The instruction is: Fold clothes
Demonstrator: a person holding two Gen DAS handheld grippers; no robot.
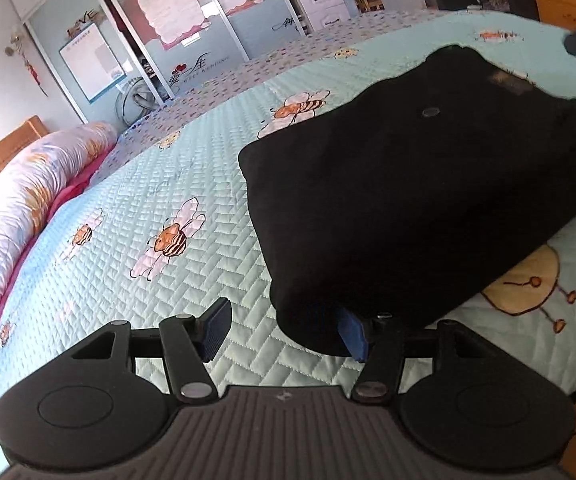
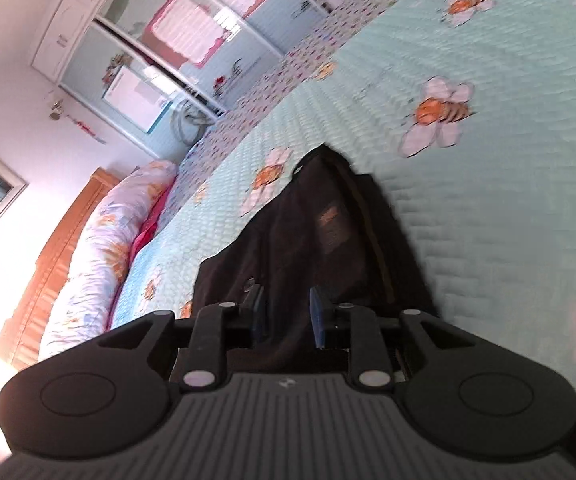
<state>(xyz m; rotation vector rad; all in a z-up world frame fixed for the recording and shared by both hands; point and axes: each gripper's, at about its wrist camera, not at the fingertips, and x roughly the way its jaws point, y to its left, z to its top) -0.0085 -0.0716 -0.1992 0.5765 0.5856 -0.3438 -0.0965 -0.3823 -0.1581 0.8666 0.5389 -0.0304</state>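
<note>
Folded black garment (image 1: 419, 200) on the bed (image 1: 136, 216), near corner between spread left tongs (image 1: 284, 330); right tongs (image 2: 288, 318) apart around its edge.

Both wrist views look low across the bed (image 1: 136, 184), sharing the wardrobe (image 2: 168, 52).

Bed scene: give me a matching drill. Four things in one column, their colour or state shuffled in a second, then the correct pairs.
Column 1
1. folded garment
2. bedspread
3. headboard
4. left gripper

Column 2
A. pale blue-green, quilted, printed with bees
B. orange-brown wood
C. black, lying in stacked layers on the bed
D. open, one pad at the garment's near corner

Pairs: 1-C, 2-A, 3-B, 4-D
</note>
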